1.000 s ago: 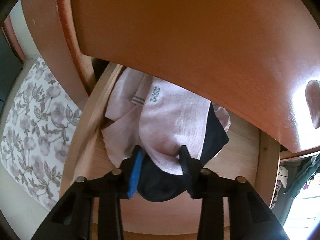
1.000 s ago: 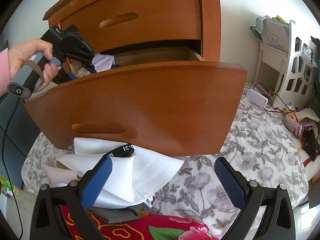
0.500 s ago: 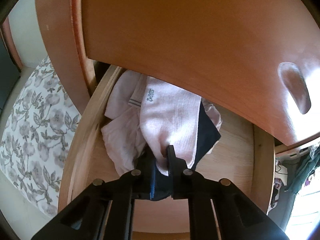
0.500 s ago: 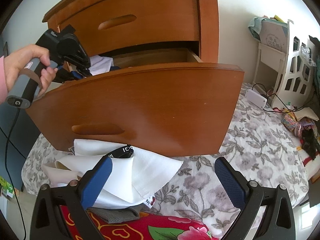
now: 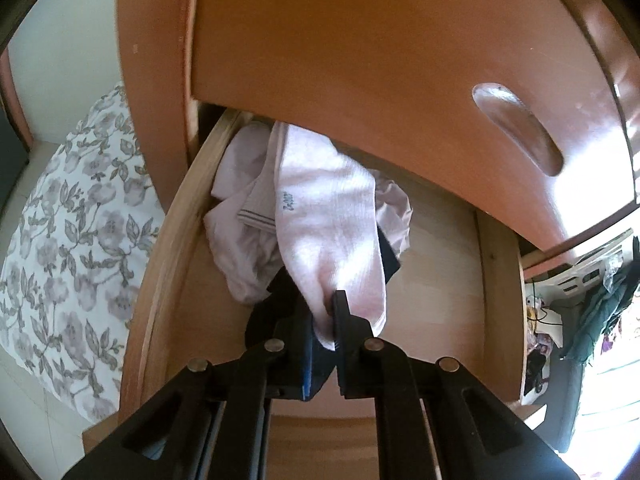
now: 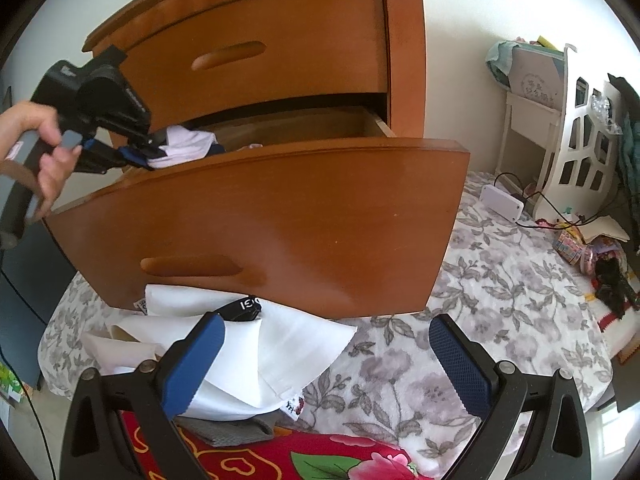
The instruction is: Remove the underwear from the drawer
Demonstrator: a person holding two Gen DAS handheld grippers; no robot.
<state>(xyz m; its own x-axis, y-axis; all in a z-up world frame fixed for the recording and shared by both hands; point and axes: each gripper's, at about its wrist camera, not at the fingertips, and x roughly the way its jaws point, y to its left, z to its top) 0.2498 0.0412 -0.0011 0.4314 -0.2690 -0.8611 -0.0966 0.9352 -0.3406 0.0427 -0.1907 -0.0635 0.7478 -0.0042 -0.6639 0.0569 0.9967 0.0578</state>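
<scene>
1. A wooden dresser stands against a white wall beside a bed with a grey floral bedspread; white folded cloths already lie on the bed below the pulled-out drawer.
2. The underwear, a pale pink ribbed piece with a dark garment bunched against it, sits toward the left side wall of the drawer, half under the upper drawer front.
3. The left gripper has its jaws pinched nearly together on the near fold of that pink piece, with some dark fabric caught in the same pinch.
4. The right gripper hangs over the bed with jaws wide and nothing between them.
5. To do the lift well, I would draw up and toward the drawer's front edge, clear of the upper drawer front.
6. Go slowly: the bite is only on an edge, so a jerk may slip it.
7. Watch the pale pile behind; it looks tangled and may drag along.
</scene>
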